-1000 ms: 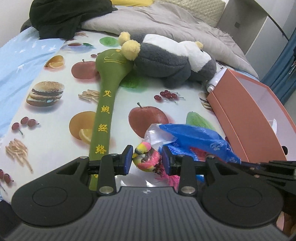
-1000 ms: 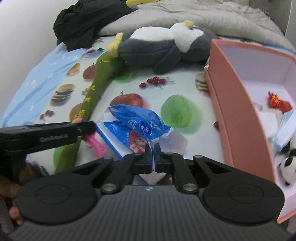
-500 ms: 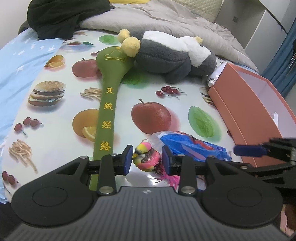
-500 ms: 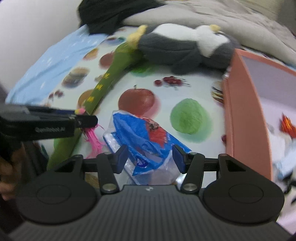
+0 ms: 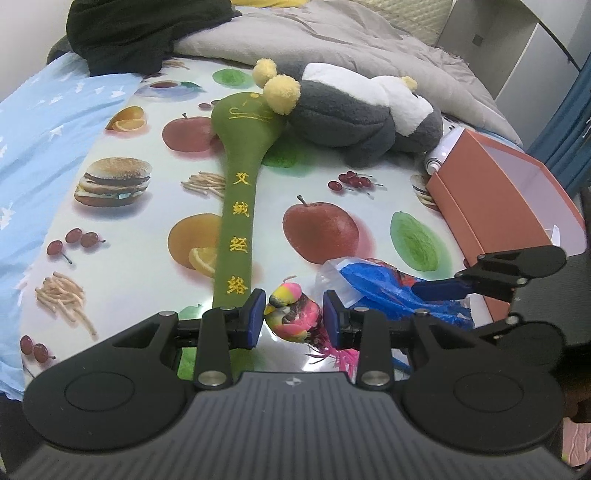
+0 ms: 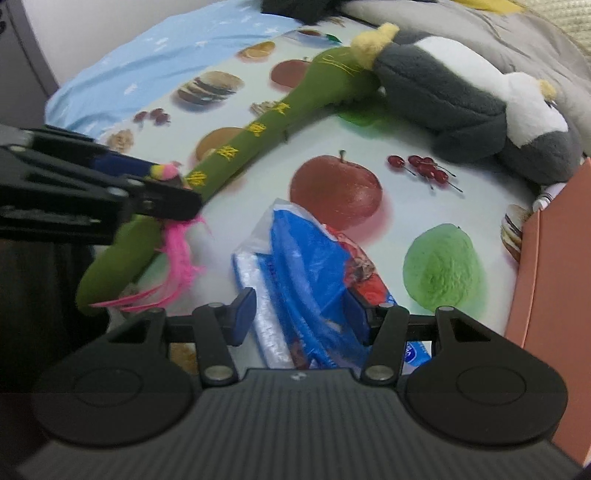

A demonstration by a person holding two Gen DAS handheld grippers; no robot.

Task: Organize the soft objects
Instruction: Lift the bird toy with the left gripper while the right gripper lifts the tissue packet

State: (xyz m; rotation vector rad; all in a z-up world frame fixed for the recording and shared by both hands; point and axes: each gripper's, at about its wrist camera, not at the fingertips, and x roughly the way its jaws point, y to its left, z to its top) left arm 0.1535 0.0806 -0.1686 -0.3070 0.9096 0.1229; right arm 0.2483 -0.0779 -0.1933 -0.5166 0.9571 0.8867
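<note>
My left gripper (image 5: 293, 318) is shut on a small bright parrot toy (image 5: 291, 314) with pink tail feathers (image 6: 177, 254), held just above the fruit-print cloth (image 5: 140, 229). My right gripper (image 6: 299, 319) is open, its jaws on either side of a blue plastic tissue pack (image 6: 314, 273) lying on the cloth; the pack also shows in the left wrist view (image 5: 388, 288). A long green padded massage stick (image 5: 238, 206) lies to the left. A grey and white plush penguin (image 5: 354, 110) lies at the back.
An orange box (image 5: 491, 199) with a pale inside stands open at the right. A grey quilt (image 5: 351, 40) and black clothes (image 5: 140, 33) lie at the back. A blue star sheet (image 5: 40, 129) covers the left side.
My right gripper has let go of the tissue pack and opened wide, then moved forward so its jaws straddle the pack. My left gripper keeps its hold on the parrot toy.
</note>
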